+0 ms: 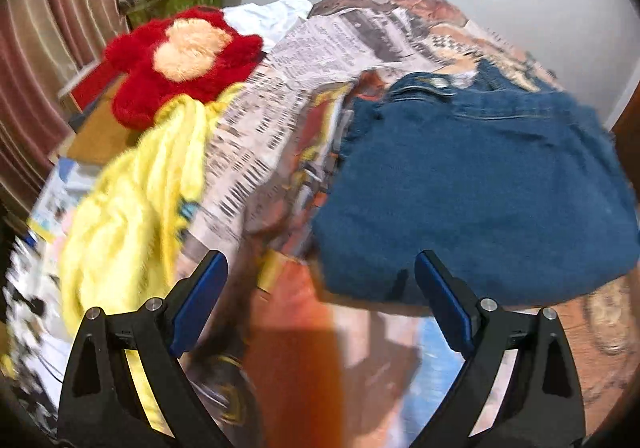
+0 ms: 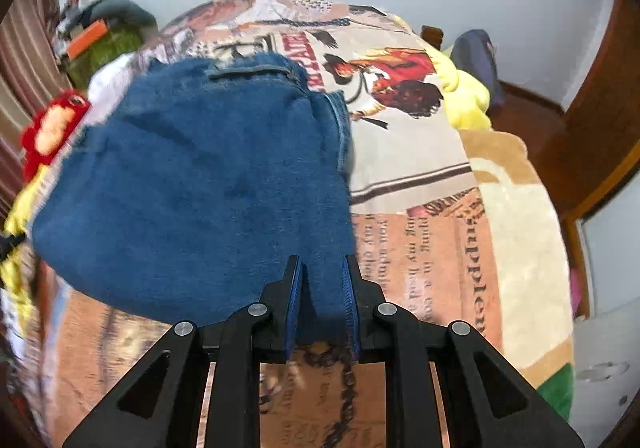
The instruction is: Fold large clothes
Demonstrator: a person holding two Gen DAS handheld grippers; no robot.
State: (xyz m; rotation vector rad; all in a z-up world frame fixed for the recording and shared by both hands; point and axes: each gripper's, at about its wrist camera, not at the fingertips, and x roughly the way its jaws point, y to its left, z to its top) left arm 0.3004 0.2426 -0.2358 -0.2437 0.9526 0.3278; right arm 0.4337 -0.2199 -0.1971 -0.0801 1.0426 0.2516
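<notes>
The jeans lie folded on the printed blanket, filling the centre-left of the right wrist view. Their near edge is clamped in the right gripper, which hides the hem. The left gripper is spread, holding nothing. The yellow cloth at lower left is blurred, perhaps a towel. Bare blanket stretches right.

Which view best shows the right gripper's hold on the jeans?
The right wrist view: the right gripper is shut on the near edge of the jeans, denim pinched between its pads. The left wrist view shows the jeans lying folded, not that grip.
</notes>
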